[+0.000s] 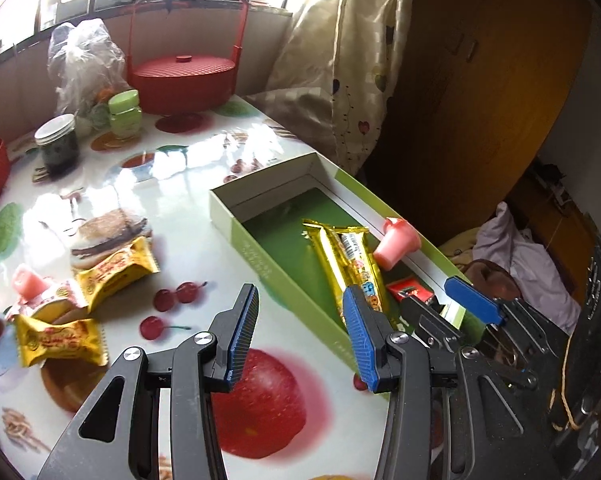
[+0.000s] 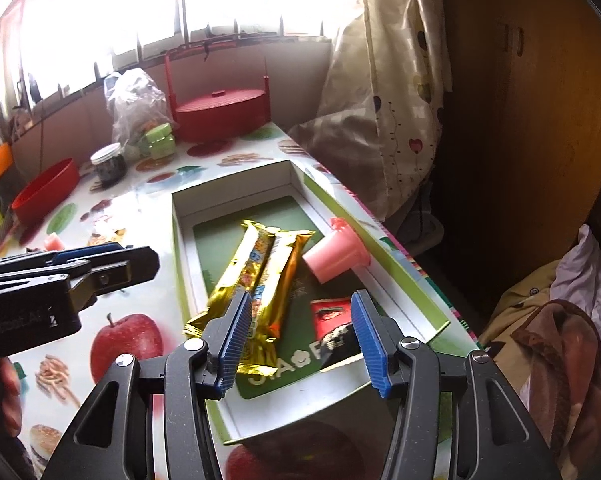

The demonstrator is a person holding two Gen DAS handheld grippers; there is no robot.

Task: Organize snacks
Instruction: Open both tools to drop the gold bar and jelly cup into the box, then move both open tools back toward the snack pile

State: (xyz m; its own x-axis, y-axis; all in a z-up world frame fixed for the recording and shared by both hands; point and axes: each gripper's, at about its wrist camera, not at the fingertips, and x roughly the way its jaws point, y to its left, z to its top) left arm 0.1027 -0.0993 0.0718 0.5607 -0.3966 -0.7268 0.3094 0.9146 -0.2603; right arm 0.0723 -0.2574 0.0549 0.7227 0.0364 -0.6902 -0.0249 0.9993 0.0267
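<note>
Snacks — crinkly gold foil bars (image 2: 256,276), pink plastic cup (image 2: 334,258) — in cardboard box (image 2: 180,240), both tools (image 1: 296,328) (image 2: 296,340) released, empty.

Snacks, part boxed, part loose

In the open green box (image 2: 188,248): two gold bars (image 2: 256,280) diagonal, pink jelly cup (image 2: 334,254) tipped at 2 o'clock, red packet (image 2: 332,312) at 5. Yellow packets (image 1: 116,270) lie at 9 o'clock on the tabletop (image 1: 188,208).

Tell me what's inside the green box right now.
Inside the green box: two gold snack bars side by side, a pink jelly cup tipped against the right wall, and a red-and-black packet. The right gripper's fingers cover the bars' near ends.
</note>
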